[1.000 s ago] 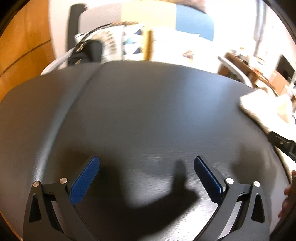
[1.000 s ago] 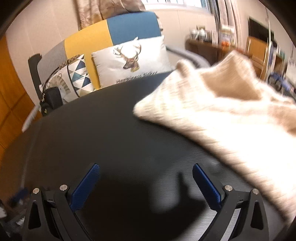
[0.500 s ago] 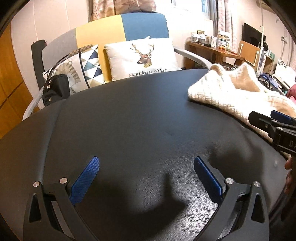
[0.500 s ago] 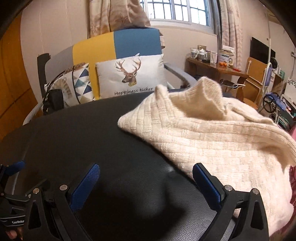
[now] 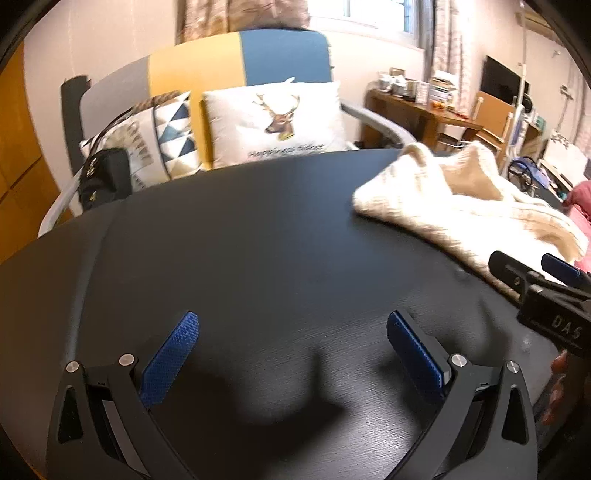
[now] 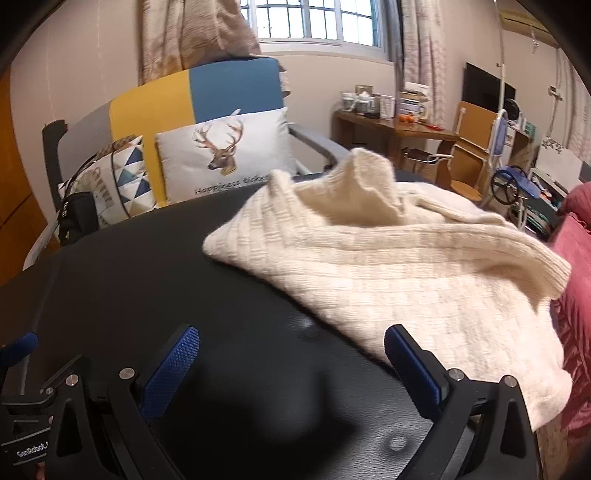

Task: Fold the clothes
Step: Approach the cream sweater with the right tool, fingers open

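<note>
- It was a home living room.
- A sofa held cushions.
- Curtains framed a window.
- A TV and a cluttered desk stood behind.

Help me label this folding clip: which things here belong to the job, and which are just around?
Job: cream knit sweater; black table; left gripper; right gripper, both open.
Around: deer cushion; triangle cushion; black bag; wooden desk.

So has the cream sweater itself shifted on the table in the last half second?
Cannot tell; the sweater sits similarly against the deer pillow, and both cameras moved.
</note>
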